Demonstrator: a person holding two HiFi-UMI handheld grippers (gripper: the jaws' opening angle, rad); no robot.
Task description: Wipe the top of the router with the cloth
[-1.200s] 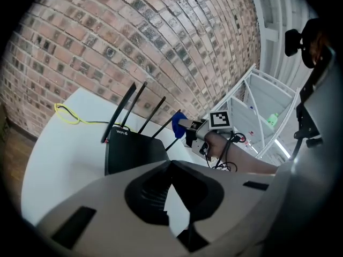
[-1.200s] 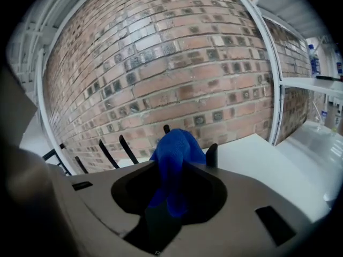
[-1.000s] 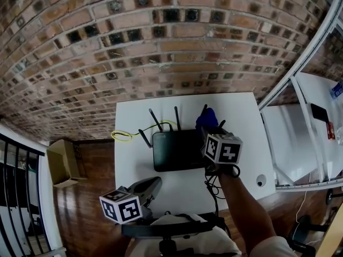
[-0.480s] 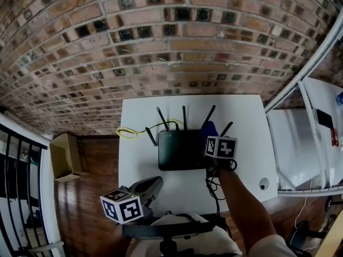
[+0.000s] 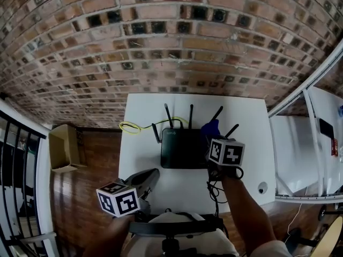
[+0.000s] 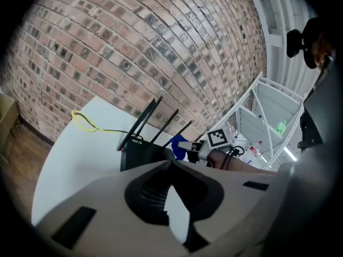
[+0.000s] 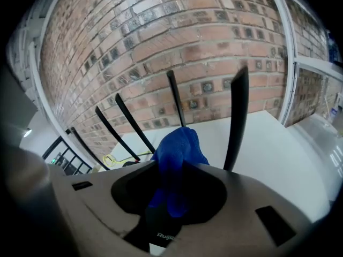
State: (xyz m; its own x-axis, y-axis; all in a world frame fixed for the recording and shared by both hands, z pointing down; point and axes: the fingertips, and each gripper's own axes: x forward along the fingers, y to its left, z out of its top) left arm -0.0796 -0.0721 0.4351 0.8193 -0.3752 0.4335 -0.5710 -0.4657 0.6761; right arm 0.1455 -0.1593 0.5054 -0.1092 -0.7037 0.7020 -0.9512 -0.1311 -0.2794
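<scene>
A black router (image 5: 182, 149) with several upright antennas stands at the middle of the white table (image 5: 144, 159). My right gripper (image 5: 213, 137) is shut on a blue cloth (image 5: 210, 127), which hangs at the router's back right corner, between two antennas. In the right gripper view the blue cloth (image 7: 177, 154) bulges out between the jaws of the right gripper (image 7: 174, 165) above the router's (image 7: 161, 232) black top. My left gripper (image 5: 150, 176) hovers over the table's near left part, shut and holding nothing. In the left gripper view the router (image 6: 140, 151) is ahead of the left gripper (image 6: 171, 164).
A yellow cable (image 5: 134, 126) runs from the router's back to the table's left edge. A small white round thing (image 5: 262, 187) lies near the front right corner. A black cord (image 5: 214, 189) dangles by my right wrist. A cardboard box (image 5: 63, 154) sits on the floor at left. The brick wall stands behind.
My right gripper has sunk a little with the blue cloth toward the router's back right corner. My left gripper has drifted slightly left. The head view has shifted.
</scene>
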